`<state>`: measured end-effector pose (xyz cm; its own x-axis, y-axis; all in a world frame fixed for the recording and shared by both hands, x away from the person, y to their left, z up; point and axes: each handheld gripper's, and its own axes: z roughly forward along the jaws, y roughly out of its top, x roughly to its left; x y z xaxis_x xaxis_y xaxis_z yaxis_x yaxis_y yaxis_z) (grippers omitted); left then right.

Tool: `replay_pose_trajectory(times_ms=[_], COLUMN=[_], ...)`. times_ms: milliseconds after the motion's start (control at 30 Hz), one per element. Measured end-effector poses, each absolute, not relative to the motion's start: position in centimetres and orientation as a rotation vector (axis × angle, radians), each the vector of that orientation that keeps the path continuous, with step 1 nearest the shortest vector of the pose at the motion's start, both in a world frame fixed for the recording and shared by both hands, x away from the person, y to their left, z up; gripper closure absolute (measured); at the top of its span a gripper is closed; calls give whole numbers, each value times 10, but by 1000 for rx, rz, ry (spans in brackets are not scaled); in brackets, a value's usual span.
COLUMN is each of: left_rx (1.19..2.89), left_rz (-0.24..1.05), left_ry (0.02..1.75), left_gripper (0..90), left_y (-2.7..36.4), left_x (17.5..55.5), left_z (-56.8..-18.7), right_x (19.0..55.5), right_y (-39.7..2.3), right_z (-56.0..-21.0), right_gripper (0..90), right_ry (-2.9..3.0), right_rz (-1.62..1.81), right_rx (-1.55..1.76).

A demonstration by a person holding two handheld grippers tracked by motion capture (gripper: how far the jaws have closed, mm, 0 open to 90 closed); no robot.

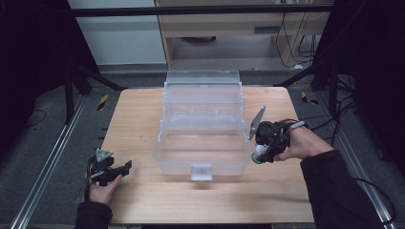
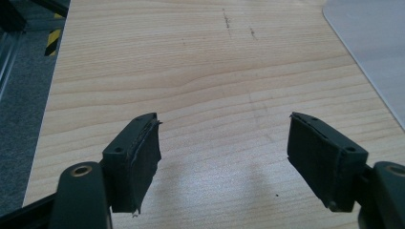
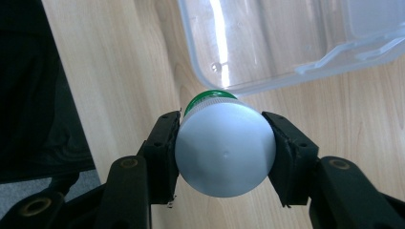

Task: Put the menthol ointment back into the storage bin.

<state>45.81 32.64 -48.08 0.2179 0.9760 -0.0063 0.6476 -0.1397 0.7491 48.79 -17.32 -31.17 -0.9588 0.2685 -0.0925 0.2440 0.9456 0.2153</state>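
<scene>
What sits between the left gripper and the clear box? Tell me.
Nothing: in the high view, only bare wooden table separates the open left gripper from the clear box. The left gripper view also shows bare wood ahead.

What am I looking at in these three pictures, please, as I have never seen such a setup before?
A person at a wooden table holds a two-jaw gripper in each hand. One picture comes from a camera above; the others come from cameras riding on each gripper, looking along its black jaws. On the table stands a clear plastic box, open in stepped tiers. The left gripper is open over bare wood near the table's left edge. The right gripper, beside the box, is shut on a small bottle with a green band, seen end-on.
</scene>
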Motion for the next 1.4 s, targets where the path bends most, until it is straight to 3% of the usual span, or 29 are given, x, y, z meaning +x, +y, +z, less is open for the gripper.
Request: replay_pose_trajectory(times_ms=[600,1400], left_rx=[1860,1865], left_rz=[669,671], left_ry=[1500,1498], left_gripper=[264,264], left_y=[327,326], left_x=[458,459], left_z=[-480,-481], right_x=[514,530], right_y=[-149,-133], right_z=[-314,-354], right_gripper=[502,502], right_ry=[2978,2987], right_rz=[320,295], right_rx=[383,384])
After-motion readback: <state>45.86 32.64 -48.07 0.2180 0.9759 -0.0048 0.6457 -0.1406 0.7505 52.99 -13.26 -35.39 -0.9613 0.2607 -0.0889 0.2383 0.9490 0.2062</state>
